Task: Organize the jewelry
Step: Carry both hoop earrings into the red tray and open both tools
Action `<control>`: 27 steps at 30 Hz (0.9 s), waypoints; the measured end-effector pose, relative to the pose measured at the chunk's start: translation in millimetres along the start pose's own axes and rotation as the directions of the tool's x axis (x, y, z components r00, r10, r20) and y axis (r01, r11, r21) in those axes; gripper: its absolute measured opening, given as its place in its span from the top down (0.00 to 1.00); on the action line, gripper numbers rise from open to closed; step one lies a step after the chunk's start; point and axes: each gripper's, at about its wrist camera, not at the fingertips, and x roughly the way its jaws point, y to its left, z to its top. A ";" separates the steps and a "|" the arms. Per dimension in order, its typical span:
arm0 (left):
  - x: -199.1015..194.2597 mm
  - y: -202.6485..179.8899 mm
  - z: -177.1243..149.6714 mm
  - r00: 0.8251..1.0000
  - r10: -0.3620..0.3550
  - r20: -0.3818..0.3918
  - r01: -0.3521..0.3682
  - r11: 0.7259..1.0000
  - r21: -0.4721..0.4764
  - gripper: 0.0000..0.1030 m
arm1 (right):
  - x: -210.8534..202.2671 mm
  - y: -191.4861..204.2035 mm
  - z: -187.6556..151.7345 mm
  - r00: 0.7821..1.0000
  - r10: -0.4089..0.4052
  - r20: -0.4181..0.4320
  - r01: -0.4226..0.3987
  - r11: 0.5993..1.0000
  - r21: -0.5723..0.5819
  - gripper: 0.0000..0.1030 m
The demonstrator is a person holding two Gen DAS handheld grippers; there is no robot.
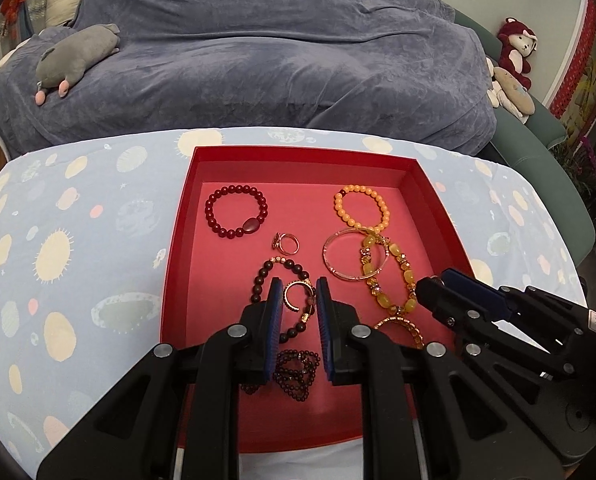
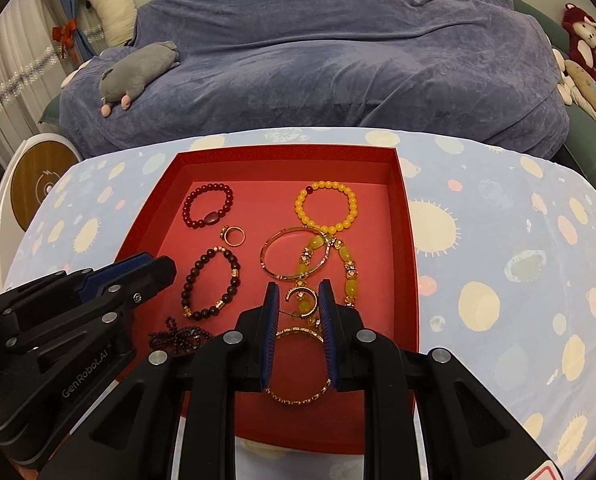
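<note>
A red tray point(image 1: 298, 153) on the patterned cloth holds several pieces: a dark-red bead bracelet point(image 1: 251, 225), an orange bead bracelet point(image 1: 362, 189), a thin bangle point(image 1: 334, 269), a small ring point(image 1: 287, 244), a dark-brown bead bracelet point(image 1: 258, 289) and a yellow stone strand point(image 1: 408, 276). My left gripper point(image 1: 298, 286) hangs over the tray's near left part, shut on a small open gold ring point(image 1: 287, 298). To its right, my right gripper point(image 2: 298, 288) hovers over the yellow strand, shut on another open gold ring point(image 2: 301, 289). Each gripper shows at the other view's edge.
A gold bangle point(image 2: 298, 398) and a bunched dark bead strand point(image 1: 298, 372) lie near the tray's front wall. Behind the table is a sofa under a blue-grey cover point(image 1: 278, 60) with plush toys. A round white-and-wood device point(image 2: 38, 188) stands at the table's left.
</note>
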 end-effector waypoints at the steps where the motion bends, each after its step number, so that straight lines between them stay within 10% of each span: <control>1: 2.9 0.5 0.3 1.000 0.001 -0.002 -0.001 1.000 0.000 0.84 | 3.4 -0.1 0.1 1.000 -0.002 -0.005 0.002 1.000 0.000 0.82; 27: 13.7 -0.5 3.1 0.999 0.047 -0.013 -0.047 0.998 0.031 0.73 | 9.9 8.2 2.9 1.000 -0.019 -0.011 0.019 1.000 -0.010 0.77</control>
